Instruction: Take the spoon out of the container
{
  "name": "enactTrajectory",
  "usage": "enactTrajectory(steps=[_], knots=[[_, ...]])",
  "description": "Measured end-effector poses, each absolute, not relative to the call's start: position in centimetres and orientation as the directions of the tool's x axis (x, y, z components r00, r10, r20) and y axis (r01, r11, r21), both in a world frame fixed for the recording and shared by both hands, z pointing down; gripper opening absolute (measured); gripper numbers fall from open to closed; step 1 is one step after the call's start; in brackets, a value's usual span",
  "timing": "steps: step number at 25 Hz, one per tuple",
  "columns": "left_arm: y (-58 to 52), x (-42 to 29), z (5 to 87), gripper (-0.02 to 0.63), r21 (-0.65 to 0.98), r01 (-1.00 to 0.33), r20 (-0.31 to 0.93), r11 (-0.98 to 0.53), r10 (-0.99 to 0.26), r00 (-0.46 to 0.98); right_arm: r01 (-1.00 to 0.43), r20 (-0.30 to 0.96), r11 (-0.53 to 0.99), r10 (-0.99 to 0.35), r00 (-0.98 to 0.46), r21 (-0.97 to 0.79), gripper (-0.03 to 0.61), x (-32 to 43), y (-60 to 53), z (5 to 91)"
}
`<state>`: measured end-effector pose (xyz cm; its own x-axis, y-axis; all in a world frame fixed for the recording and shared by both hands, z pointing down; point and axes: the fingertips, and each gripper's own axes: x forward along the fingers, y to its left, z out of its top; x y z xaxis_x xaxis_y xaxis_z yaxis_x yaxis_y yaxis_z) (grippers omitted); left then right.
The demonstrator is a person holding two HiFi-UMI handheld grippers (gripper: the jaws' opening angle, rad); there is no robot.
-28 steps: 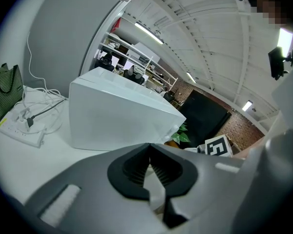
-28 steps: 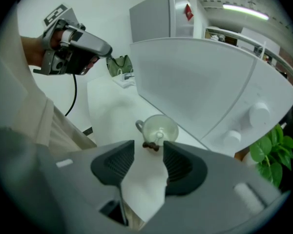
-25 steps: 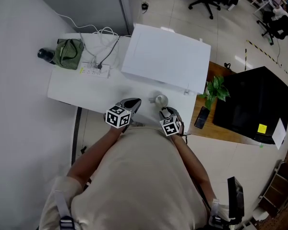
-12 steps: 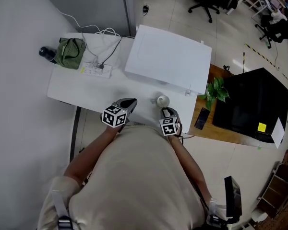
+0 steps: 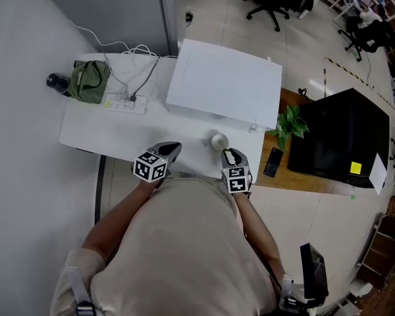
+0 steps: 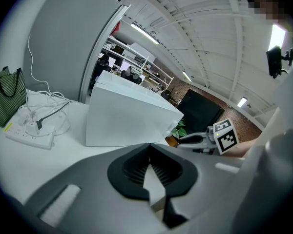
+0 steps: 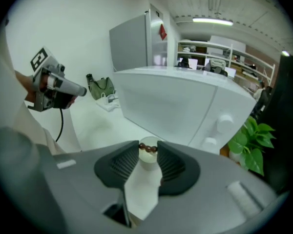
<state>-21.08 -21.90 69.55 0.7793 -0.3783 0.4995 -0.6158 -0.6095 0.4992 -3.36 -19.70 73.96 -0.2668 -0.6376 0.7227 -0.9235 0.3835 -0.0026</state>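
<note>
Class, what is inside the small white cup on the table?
A brown beaded handle, likely the spoon's, shows at the cup's rim. Anything deeper is hidden by the cup's wall.

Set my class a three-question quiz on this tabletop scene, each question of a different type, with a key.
1. True or false: the left tongs grip a spoon.
2. Which lies next to the power strip? A. plant B. green bag C. phone
3. What sits between the right tongs' jaws?

Key
1. False: they are shut and empty.
2. B.
3. A brown beaded piece, probably the spoon's handle, with the white cup behind it; the jaws have just been closing on it.
</note>
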Motion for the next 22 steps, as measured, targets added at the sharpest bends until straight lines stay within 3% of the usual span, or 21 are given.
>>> enactTrajectory(steps=[9, 22], knots=[[-21.7, -20.6, 69.9, 0.0, 0.502, -0.587, 0.497, -0.635, -0.343, 0.797, -0.962, 0.606, 0.27, -0.772, -0.191, 0.041, 0.118, 1.0, -21.3, 68.0], [-21.1, -21.3, 69.9, 0.0, 0.495, -0.603, 0.51, -0.625, -0.353, 0.784, -0.978, 0.711, 0.202, -0.694, -0.112, 0.043, 0.118, 7.0, -21.3, 76.6]])
